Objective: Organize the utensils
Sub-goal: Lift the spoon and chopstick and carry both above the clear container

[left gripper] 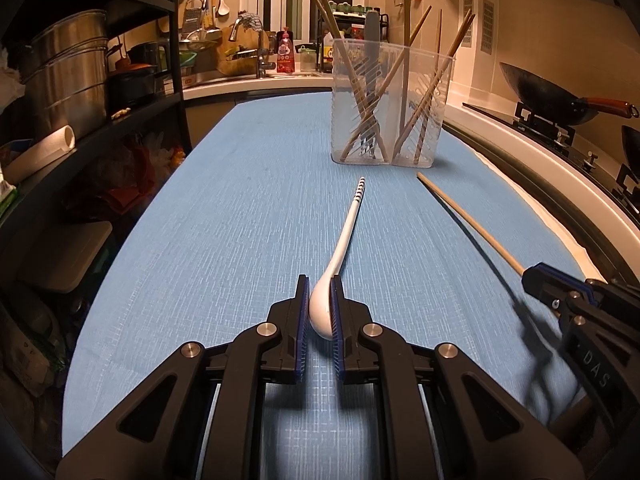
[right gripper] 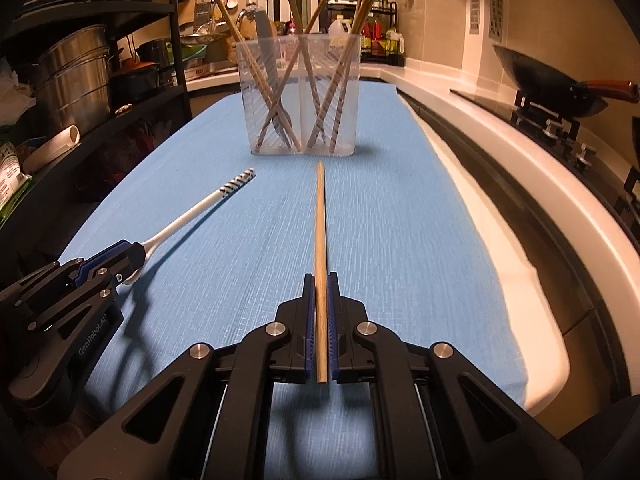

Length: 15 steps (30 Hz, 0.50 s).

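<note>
My left gripper (left gripper: pixel 321 286) is shut on the bowl of a white spoon (left gripper: pixel 347 236) with a blue-striped handle end, pointing away over the blue cloth (left gripper: pixel 240 220). It shows in the right wrist view too (right gripper: pixel 188 220). My right gripper (right gripper: pixel 321 280) is shut on a wooden chopstick (right gripper: pixel 320 224), which points at the holder. The chopstick also shows in the left wrist view (left gripper: pixel 468 222). A clear plastic utensil holder (left gripper: pixel 390 104), also in the right wrist view (right gripper: pixel 298 96), stands ahead with several chopsticks and a fork in two compartments.
A black shelf rack (left gripper: pixel 100 92) with steel pots stands left of the table. A white counter with a stove and a wok (left gripper: pixel 560 96) runs along the right. A sink with a tap (left gripper: pixel 256 48) is at the back.
</note>
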Each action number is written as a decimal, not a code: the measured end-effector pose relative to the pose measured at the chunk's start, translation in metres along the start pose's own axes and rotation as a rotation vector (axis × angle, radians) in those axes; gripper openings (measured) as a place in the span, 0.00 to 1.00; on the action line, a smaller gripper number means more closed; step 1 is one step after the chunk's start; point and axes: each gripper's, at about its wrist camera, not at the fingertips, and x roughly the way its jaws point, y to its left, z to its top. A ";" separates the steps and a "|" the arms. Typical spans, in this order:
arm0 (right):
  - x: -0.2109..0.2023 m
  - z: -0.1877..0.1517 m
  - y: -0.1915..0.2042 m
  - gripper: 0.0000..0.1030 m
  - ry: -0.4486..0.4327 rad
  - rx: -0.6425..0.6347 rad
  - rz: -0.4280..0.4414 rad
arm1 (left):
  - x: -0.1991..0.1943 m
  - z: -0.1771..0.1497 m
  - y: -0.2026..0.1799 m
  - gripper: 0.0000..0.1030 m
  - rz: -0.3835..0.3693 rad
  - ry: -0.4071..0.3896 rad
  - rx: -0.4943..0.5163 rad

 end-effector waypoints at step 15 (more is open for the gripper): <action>-0.092 0.041 -0.011 0.06 -0.179 -0.056 0.001 | -0.056 0.026 0.023 0.11 -0.036 -0.068 -0.053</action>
